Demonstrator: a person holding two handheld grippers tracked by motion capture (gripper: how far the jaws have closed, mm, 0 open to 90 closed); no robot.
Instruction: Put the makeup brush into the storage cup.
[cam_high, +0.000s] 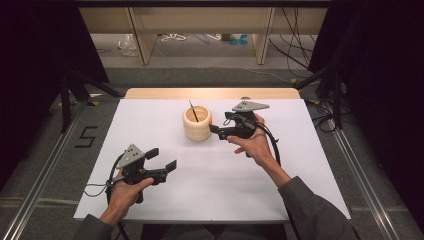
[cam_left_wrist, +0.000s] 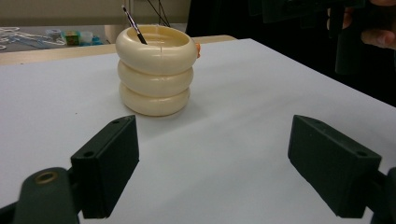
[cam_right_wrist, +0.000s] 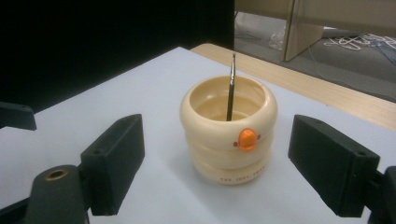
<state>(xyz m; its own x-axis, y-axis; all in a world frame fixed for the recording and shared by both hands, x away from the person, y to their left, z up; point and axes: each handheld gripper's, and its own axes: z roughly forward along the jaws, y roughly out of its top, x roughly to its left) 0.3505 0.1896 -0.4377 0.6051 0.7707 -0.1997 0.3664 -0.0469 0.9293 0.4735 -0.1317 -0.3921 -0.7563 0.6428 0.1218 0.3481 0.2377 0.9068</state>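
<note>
Now — glossy cream three-ringed holder (cam_right_wrist: 229, 133) | thin dark brush (cam_right_wrist: 230, 93) | matte white table (cam_high: 210, 175)

The bench (cam_high: 150, 130) has a white top, with a strip of pale wood (cam_high: 210, 93) along its far edge. It stands on grey floor (cam_high: 40, 145), where a dark "5" (cam_high: 86, 136) is marked to the left. Metal rails (cam_high: 42, 165) run along the floor on both sides of the bench. Black curtains (cam_high: 35, 45) hang left and right, with black stand legs (cam_high: 67, 97) at their feet. Beyond the bench stands a pale wooden frame (cam_high: 142, 35) with upright panels. Behind it, white cords (cam_high: 172, 37), a clear bag (cam_high: 128, 46) and small blue-green items (cam_high: 238, 39) lie on the floor. Black cables (cam_high: 292, 35) trail down at the right. Warm light glows on the wood strip.
</note>
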